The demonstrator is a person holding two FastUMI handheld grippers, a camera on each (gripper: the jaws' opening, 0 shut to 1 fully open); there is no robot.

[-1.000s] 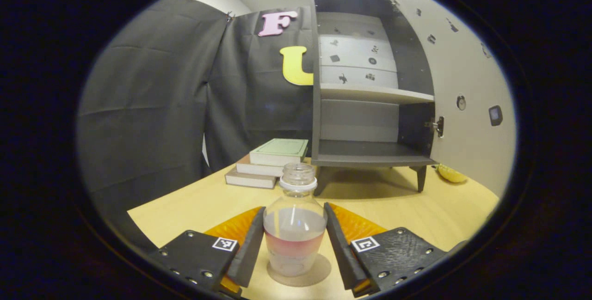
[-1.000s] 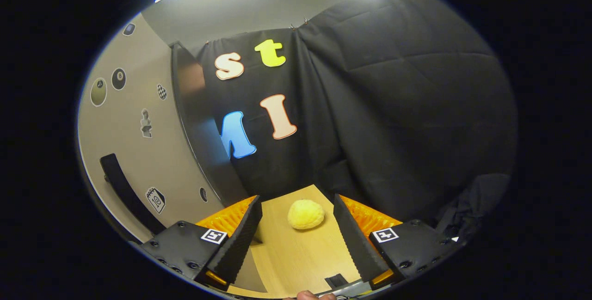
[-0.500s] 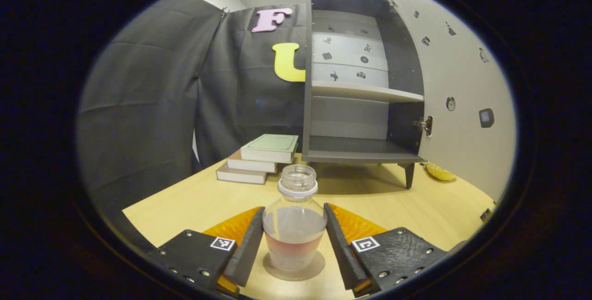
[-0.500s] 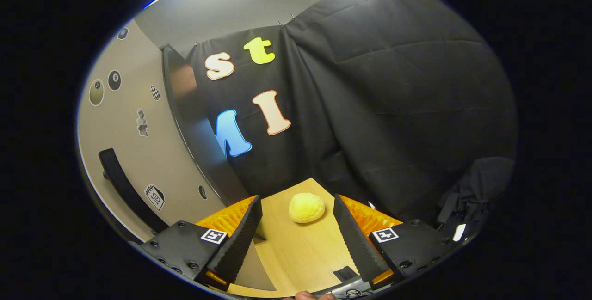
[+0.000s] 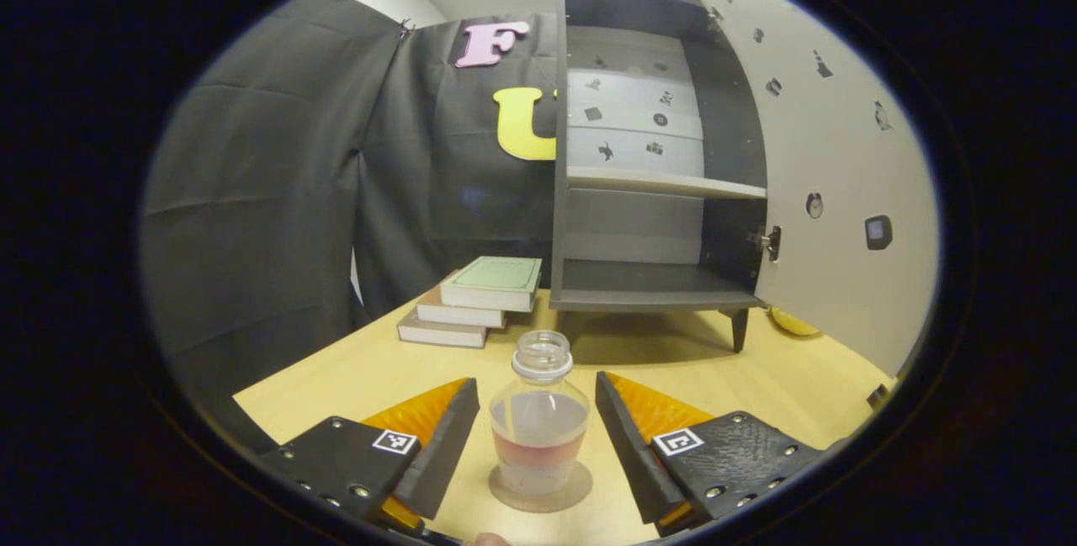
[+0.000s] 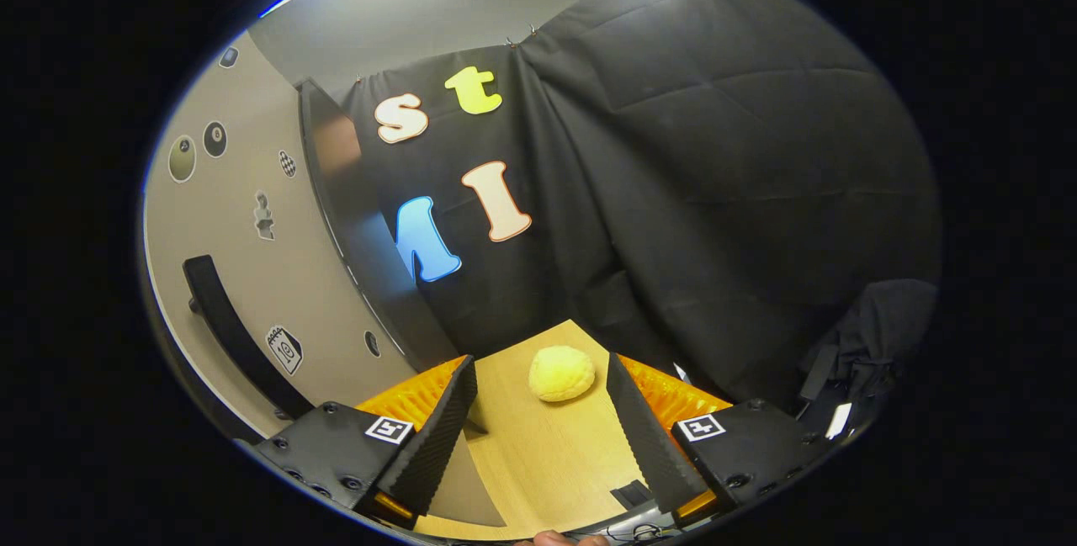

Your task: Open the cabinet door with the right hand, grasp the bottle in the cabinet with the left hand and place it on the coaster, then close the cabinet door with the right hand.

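The right gripper [image 6: 538,424], jaws apart, faces a yellow ball [image 6: 562,373] beside the cabinet door [image 6: 252,260].

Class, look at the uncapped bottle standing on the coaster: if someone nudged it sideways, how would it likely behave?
The bottle is part-filled, so the low liquid probably steadies it. It has no cap, so a hard nudge could spill. Its body looks smooth, so it might slide on the coaster rather than tip.

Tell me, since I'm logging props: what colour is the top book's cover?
Pale green; the top book on the stack shows best in the left gripper view.
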